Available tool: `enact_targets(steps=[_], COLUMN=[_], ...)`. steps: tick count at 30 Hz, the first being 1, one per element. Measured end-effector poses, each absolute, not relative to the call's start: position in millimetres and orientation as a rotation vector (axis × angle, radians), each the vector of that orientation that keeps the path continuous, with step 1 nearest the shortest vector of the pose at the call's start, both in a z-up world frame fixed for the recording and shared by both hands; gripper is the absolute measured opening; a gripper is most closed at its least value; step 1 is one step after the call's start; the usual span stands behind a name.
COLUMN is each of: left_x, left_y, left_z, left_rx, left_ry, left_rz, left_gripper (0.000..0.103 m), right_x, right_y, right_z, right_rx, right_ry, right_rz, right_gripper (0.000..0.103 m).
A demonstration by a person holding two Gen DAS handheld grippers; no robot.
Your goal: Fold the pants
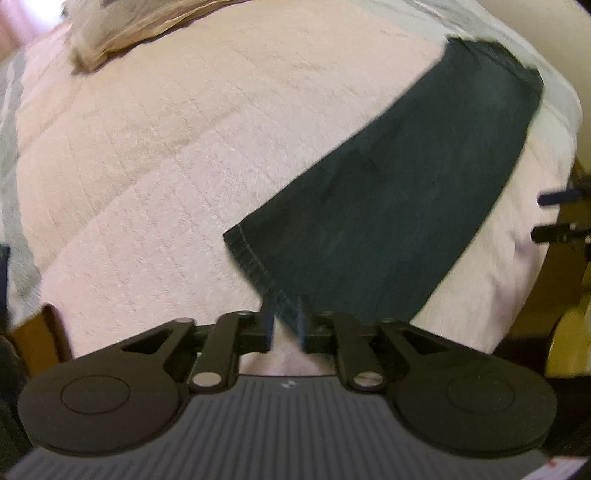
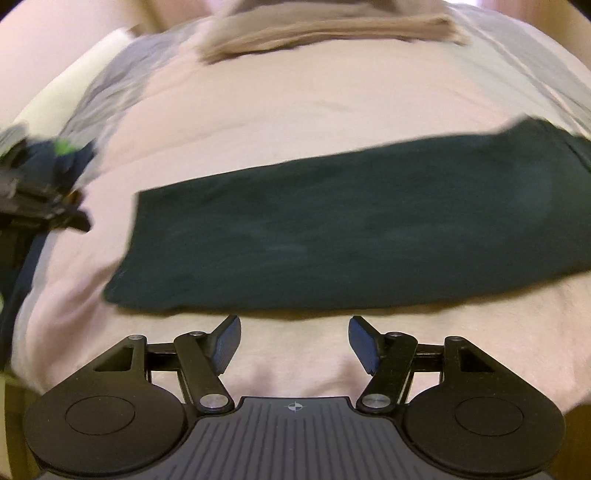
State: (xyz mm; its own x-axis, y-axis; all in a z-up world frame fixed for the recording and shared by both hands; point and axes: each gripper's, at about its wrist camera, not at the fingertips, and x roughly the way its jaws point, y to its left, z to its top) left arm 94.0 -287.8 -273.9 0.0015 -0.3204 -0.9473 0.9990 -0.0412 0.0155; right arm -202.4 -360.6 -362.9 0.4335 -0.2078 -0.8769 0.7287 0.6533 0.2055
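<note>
A tan folded cloth [image 1: 122, 33] lay at the upper left of the left wrist view, w/ something pale and fuzzy beside it, too blurred to name. In the right wrist view the same tan cloth [image 2: 325, 29] sat at top centre, well apart from the pants. Nothing lay between the right gripper [image 2: 294, 345] and the dark fabric.

The pants [image 1: 399, 192], dark green-black, lay flat as a long folded strip on a pink quilted bed cover [image 1: 155, 166], running from lower centre to upper right in the left wrist view. The hem end w/ its stitching sat just at the left gripper [image 1: 285, 325]. Its jaws stood narrowly apart, w/ the hem corner between them; whether the pads pressed on it could not be told thru the blur.

In the right wrist view the pants [image 2: 351, 229] stretched across mid frame, right end cut off by the edge. Right gripper jaws were wide apart, empty, just below the strip's near edge over bare cover [image 2: 295, 110].

At far left of that view a dark device w/ a green spot [image 2: 44, 184] was smeared by motion; prob. the other gripper, not certain. Two dark prongs [image 1: 561, 214] poked in at right edge of the left view, cut off.

Grey-white bedding [image 1: 14, 158] bordered the pink cover. Yellowish-brown shapes at lower right, unclear.
</note>
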Motion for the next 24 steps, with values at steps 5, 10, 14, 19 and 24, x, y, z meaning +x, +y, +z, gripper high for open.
enact_targets(steps=[5, 10, 14, 19, 24], left_x=[86, 95, 117, 141, 152], left_y=[-269, -255, -249, -246, -246], left_z=[-284, -312, -340, -365, -369], left_rx=[1.244, 1.482, 1.555, 1.549, 1.49], left_ry=[0.649, 0.309, 0.119, -0.011, -0.073], left_rz=[-1.525, -1.767, -1.933, -2.052, -2.111], left_gripper=[0.032, 0.038, 0.04, 0.042, 0.052], right_x=[-164, -103, -37, 19, 16], right_y=[-318, -262, -219, -198, -231], right_z=[-365, -383, -424, -480, -478], right_rx=[0.509, 0.321, 0.078, -0.181, -0.085], right_ry=[0.934, 0.913, 0.983, 1.073, 1.064], right_rz=[-0.53, -0.431, -0.397, -0.391, -0.486], right_gripper=[0.062, 0.061, 0.058, 0.052, 0.043])
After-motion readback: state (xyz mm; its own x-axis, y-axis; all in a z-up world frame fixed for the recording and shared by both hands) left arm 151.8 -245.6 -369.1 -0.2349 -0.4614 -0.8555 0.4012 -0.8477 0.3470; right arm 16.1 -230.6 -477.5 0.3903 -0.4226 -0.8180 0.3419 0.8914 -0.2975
